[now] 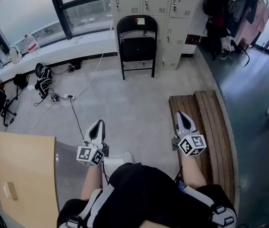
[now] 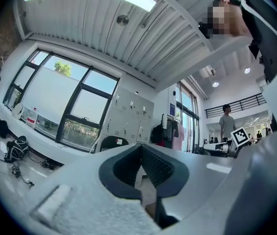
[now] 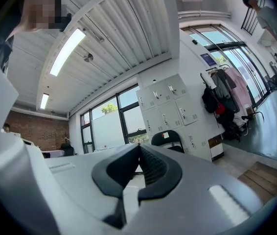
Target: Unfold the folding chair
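Lockers (image 1: pixel 144 4) on back wall, wood bench (image 1: pixel 210 127) rt, cables (image 1: pixel 63 98) on floor lt.

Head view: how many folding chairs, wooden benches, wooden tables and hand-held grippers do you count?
Black metal folding chair: 1
Brown slatted wooden bench: 1
Pale rectangular wooden table: 1
Hand-held grippers: 2 (left hand-held gripper, right hand-held gripper)
Total: 5

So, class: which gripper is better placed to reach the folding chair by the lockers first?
Right, but only marginally. The left gripper and the right gripper are both shut, empty and far from the chair, which stands ahead between them. In the head view the right one sits slightly farther forward.
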`<state>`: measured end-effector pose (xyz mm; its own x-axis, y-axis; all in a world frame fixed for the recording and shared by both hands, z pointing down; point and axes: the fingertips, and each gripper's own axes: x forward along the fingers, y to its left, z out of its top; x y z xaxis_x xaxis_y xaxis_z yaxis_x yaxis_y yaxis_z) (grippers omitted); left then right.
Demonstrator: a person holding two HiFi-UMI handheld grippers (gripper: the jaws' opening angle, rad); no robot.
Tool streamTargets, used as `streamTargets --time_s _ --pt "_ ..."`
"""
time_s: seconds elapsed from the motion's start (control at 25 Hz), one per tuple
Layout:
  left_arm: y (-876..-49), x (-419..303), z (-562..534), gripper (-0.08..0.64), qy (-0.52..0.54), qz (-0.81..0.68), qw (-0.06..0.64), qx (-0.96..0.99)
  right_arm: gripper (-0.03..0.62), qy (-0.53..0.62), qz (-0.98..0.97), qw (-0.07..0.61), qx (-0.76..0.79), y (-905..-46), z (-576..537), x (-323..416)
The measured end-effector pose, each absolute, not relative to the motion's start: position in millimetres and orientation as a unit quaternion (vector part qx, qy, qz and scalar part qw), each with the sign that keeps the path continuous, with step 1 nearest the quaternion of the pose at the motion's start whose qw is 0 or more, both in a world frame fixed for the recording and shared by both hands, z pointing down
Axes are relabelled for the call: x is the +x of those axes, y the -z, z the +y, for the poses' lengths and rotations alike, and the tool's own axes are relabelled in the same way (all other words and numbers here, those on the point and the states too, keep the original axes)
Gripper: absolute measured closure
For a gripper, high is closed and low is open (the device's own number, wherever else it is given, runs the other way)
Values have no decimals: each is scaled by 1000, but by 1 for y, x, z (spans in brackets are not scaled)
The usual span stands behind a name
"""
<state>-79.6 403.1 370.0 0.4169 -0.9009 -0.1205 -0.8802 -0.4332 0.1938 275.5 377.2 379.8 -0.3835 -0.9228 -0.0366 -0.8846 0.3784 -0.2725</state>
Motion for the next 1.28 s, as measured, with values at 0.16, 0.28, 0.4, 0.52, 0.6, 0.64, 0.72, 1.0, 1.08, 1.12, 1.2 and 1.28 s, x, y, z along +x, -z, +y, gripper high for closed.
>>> streamTargets --time_s 0.16,0.28,0.4,0.52,0.6,0.64,0.72,1.0,1.08,1.12,1.2,1.28 --pt "-366 -105 354 559 104 -521 53 846 586 96 820 92 -556 -372 327 247" --pt "-366 -125 320 559 103 -520 51 846 586 93 805 98 -578 -372 290 234" --pt "-366 -145 293 558 107 -519 53 846 586 101 797 97 -588 -376 258 220" --pt "-371 -159 271 560 111 -518 57 846 582 100 795 84 -592 -380 230 205" --pt "-379 -171 257 560 105 -522 60 844 565 100 791 84 -598 -382 215 194" --pt "-383 -178 251 559 101 -525 63 842 563 101 788 86 -601 -383 210 190" --pt "-391 -184 238 560 96 -529 70 840 561 103 783 87 -607 -384 200 188" --pt "-402 -171 175 560 90 -526 78 842 559 108 782 80 -608 -391 137 197" --pt "-404 -170 154 560 94 -535 73 837 550 103 789 85 -600 -392 108 195" --pt "-405 -169 142 559 97 -539 72 834 549 99 794 84 -594 -393 92 193" --pt "-405 -164 119 560 99 -545 68 830 551 93 803 80 -583 -393 60 192" --pt "-401 -161 94 560 98 -549 63 827 554 92 808 80 -576 -393 27 191"
